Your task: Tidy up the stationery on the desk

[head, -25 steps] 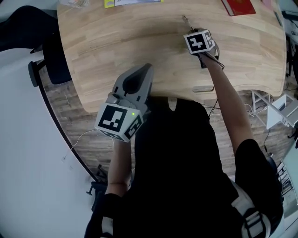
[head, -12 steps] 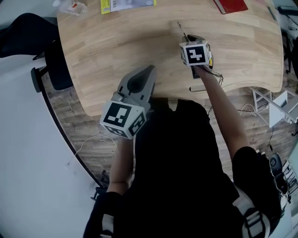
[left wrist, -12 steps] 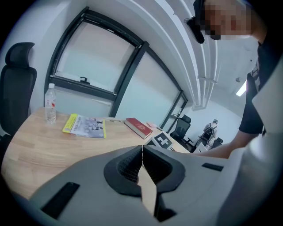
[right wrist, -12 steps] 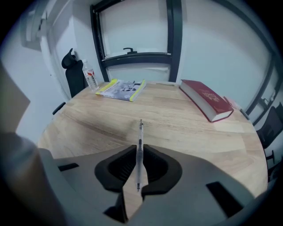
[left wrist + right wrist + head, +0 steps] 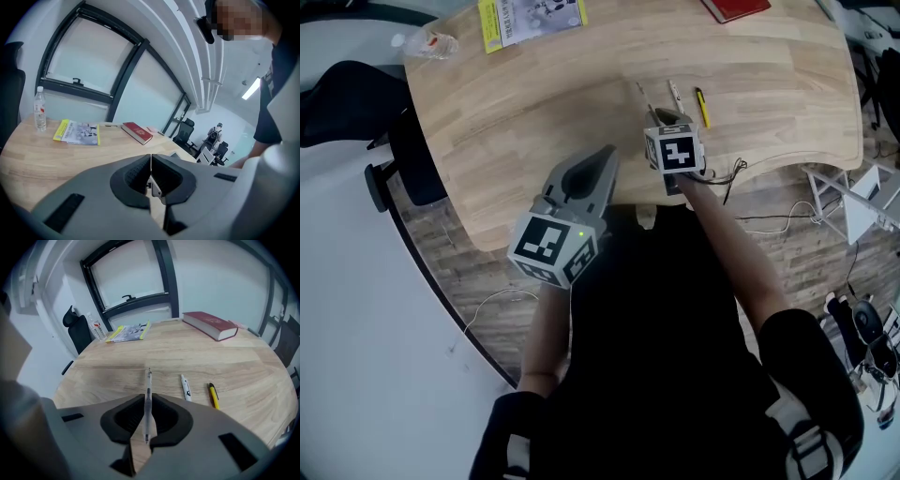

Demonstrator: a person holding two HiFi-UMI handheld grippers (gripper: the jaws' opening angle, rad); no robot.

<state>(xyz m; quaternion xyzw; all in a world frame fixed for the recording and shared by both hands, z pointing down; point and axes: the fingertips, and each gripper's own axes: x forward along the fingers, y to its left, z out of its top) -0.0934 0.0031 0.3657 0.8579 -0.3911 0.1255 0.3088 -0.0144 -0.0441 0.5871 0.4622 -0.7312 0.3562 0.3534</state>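
The right tongs point(image 5: 148, 401) are clamping a clear pen point(image 5: 149, 380) lengthwise and holding it over the surface point(image 5: 117, 362), just left of a white pen point(image 5: 185, 387) and a yellow pen point(image 5: 213, 395) lying side by side. The left tongs point(image 5: 150, 171) are hanging pressed together and empty near the front edge. Gathering the pens seems to be the step in hand, and the clear pen is likely needing to be laid parallel beside the white one.
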